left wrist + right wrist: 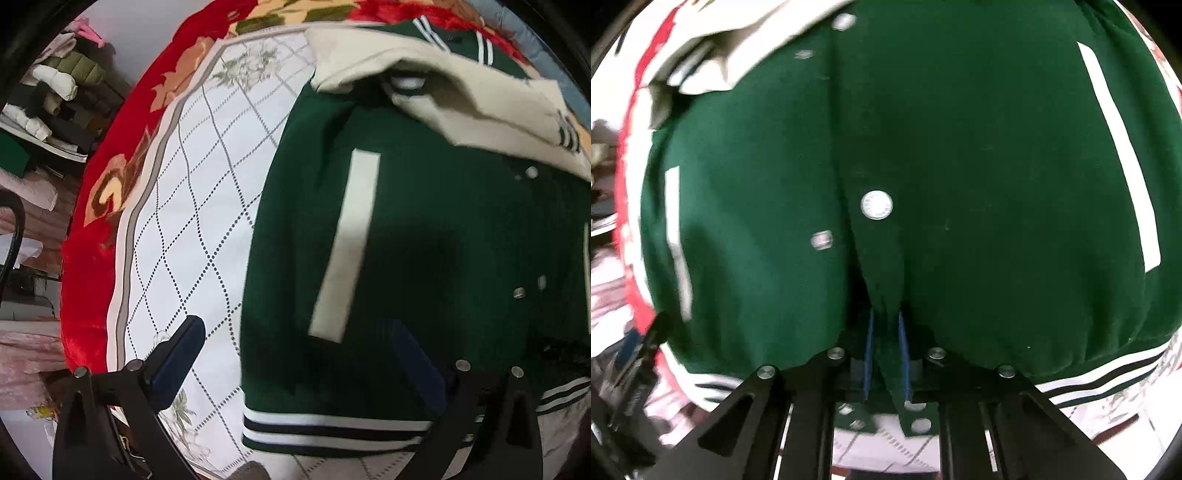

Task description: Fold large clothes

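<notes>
Lying spread front-up on a white quilted bed cover [192, 206] printed with a dotted diamond grid, a dark green varsity jacket with cream sleeves and striped ribbed hem [424, 229] is seen from both wrist views. A red plush blanket with a floral pattern [96, 266] is laid under the cover and shows along its edge. One cream sleeve [443, 81] is folded across the upper chest of the jacket, and a cream vertical pocket strip [347, 243] is visible on the front panel. The left hand-held gripper [303, 362] is held released, its blue-padded fingers [177, 354] spread wide, one over the bed cover and the other over the green fabric near the hem, with nothing pinched between them. The right hand-held gripper [886, 354] is clenched on the jacket's front placket edge [882, 295], a narrow fold of green cloth being pressed between the two blue pads just below a round white snap button [876, 205]. A pile of folded garments [59, 81] is seen on shelving beyond the bed at the left of the left wrist view.
</notes>
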Demonstrator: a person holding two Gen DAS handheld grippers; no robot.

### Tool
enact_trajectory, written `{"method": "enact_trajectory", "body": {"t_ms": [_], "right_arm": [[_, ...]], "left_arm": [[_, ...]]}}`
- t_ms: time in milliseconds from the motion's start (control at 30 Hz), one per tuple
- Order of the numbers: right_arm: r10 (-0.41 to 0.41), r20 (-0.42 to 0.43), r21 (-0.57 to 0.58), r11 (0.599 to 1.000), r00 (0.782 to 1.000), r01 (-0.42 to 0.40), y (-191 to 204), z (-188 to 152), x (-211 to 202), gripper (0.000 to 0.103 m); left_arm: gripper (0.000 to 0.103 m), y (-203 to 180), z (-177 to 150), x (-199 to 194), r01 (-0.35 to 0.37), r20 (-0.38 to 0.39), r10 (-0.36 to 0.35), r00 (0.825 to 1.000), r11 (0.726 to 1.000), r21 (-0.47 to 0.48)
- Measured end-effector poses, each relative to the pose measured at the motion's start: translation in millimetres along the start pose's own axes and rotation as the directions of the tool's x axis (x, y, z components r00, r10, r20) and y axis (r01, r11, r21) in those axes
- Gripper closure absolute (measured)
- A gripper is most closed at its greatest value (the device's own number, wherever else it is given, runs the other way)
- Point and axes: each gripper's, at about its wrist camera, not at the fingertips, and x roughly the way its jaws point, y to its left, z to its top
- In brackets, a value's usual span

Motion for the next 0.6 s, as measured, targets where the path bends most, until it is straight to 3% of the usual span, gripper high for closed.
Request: {"method": "enact_trajectory", "body": {"t_ms": [67, 167, 200, 300, 433, 533, 600], "right_arm": [[0.031, -0.046, -0.006, 0.999, 0.998, -0.031, -20.4, 3.3, -3.7, 0.090], [0.109, -0.091, 0.069, 0.992, 0.990, -0.103, -52.5, 11.7, -21.4, 0.080], [0.116, -0.078, 0.085, 0.990, 0.990, -0.109, -63.2, 13.3, -33.6, 0.067], [0.086, 0.008, 0.091, 0.992, 0.996, -0.087, -97.4, 21.1, -78.8, 0.043], [0.007, 0.120, 0.147, 0.989, 0.993, -0.025, -156.6, 52.9, -131.7, 0.043], [-0.083, 0.181, 0.154, 0.986, 0.980, 0.055, -212.2, 98.6, -163.7, 0.043], [-0.097, 0.195, 0.151, 0.986, 0.976, 0.068, -238.2, 132.8, -172.7, 0.043]], "left_arm": [[0.000, -10.9, -2.0, -13.5, 0.007, 0.019, -0.007, 1.000, 1.000, -0.001], [0.000, -34.7, 5.3, -21.2, 0.005, 0.028, -0.005, 1.000, 1.000, 0.003], [0.000, -46.2, 11.1, -23.5, 0.010, 0.032, -0.010, 0.999, 1.000, 0.000], [0.000, -86.7, 30.7, -27.6, 0.009, 0.054, -0.010, 0.999, 1.000, 0.004], [0.000, -157.3, 57.7, -23.3, -0.040, 0.075, 0.037, 0.997, 0.998, 0.040], [0.000, -202.0, 69.1, -11.3, -0.093, 0.080, 0.087, 0.993, 0.993, 0.072], [0.000, -222.2, 73.0, 1.1, -0.127, 0.069, 0.122, 0.990, 0.988, 0.083]]}}
